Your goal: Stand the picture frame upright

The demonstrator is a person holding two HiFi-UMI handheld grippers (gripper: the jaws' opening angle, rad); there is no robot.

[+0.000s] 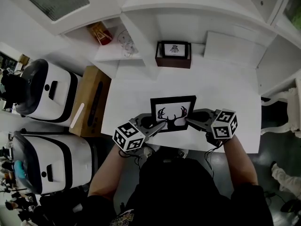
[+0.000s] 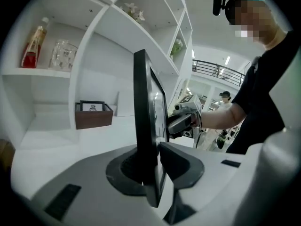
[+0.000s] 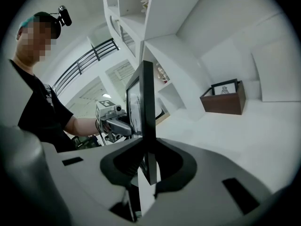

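Note:
The picture frame (image 1: 173, 113), black-edged with a deer-antler print, stands near the front edge of the white table (image 1: 127, 93), its face towards me. My left gripper (image 1: 157, 124) is at its lower left edge and my right gripper (image 1: 188, 120) at its lower right edge. In the left gripper view the frame (image 2: 146, 107) is seen edge-on between the jaws of the left gripper (image 2: 148, 149), which stand loosely either side of it. In the right gripper view the frame's edge (image 3: 146, 107) is pinched by the right gripper (image 3: 148, 142).
A brown box holding a small framed picture (image 1: 173, 54) sits at the back of the table under white shelves. A red bottle (image 1: 101, 33) and a glass jar (image 1: 126, 41) stand on a shelf at the left. A wooden cabinet (image 1: 91, 102) and white machines (image 1: 47, 98) flank the table's left.

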